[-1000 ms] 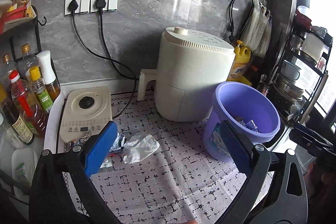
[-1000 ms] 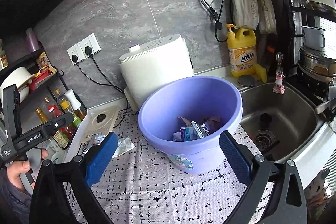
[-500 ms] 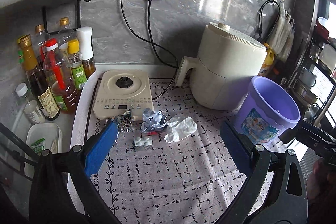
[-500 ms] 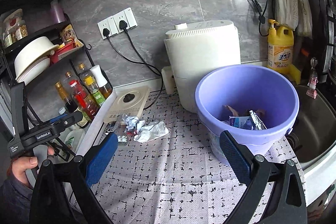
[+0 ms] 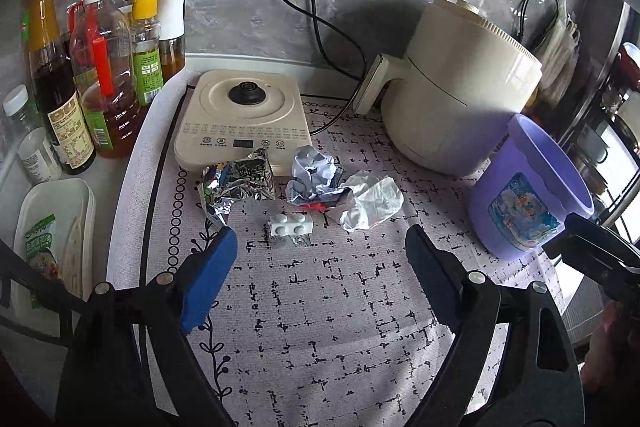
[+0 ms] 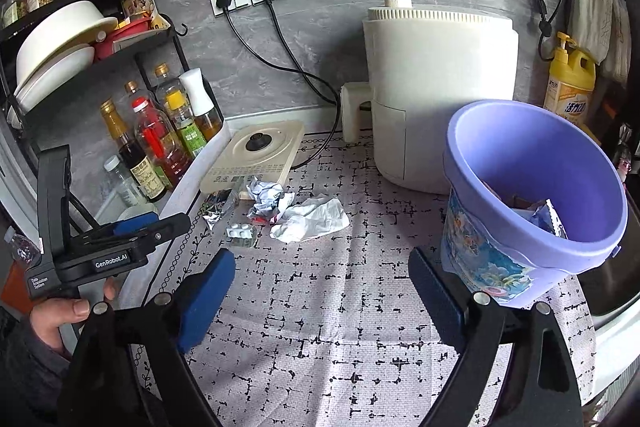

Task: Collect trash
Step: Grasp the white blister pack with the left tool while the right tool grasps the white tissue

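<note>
Between your left gripper pads there's nothing but patterned mat. Its jaws are narrowing from wide, gripping nothing. Same on the right gripper: jaws closing in from wide, nothing between them, purple bucket just beside its right finger.

Further out, the leftover trash sits bunched on the mat in front of the induction cooker: a foil wrapper, a crumpled bluish paper ball, a white tissue wad, something small and red under them, plus a little white block closest to you.

Progress-wise, you're partway, I'd say. The bucket already has a few wrappers in it, but that whole cluster hasn't been touched. Left hand looks lined up for the block or foil first.
</note>
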Demonstrator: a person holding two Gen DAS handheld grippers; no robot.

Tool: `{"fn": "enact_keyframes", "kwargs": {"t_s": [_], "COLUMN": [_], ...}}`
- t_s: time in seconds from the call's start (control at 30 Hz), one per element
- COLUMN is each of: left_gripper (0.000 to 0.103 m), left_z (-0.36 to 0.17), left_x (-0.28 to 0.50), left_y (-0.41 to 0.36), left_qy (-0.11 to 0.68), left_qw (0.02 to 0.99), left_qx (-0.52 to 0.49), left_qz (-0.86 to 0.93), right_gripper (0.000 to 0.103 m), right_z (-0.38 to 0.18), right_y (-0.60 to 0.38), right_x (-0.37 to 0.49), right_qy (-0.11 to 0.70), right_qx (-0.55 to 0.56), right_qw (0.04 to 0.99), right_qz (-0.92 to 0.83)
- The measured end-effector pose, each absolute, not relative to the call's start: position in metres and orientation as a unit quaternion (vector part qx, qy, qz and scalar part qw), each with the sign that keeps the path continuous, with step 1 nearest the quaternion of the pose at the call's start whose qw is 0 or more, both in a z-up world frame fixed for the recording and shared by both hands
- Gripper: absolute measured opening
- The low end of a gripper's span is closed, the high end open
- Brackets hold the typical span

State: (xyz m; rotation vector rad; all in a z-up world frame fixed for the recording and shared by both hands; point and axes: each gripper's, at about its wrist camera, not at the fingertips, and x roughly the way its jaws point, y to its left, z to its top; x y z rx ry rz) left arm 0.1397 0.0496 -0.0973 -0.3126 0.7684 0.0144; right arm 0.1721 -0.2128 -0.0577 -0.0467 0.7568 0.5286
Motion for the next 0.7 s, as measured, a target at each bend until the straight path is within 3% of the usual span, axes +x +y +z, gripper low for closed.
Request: {"fn": "enact_keyframes", "kwargs": {"t_s": [0.7], "left_gripper": [0.066], "left_z": [-0.186], "left_x": [0.211], "left_y": [0.065], "left_qy": [0.429], "left_qw": [0.89], "left_qx": [-0.155], "left_qz": [-0.002], "right_gripper": [0.076], "right_z": [-0.114], "right_y": [-0.164], "right_x": [0.209], "right_qy": [0.416], "right_qx": [-0.057], "right_qw": [0.879], "right_qz": [0.226]}}
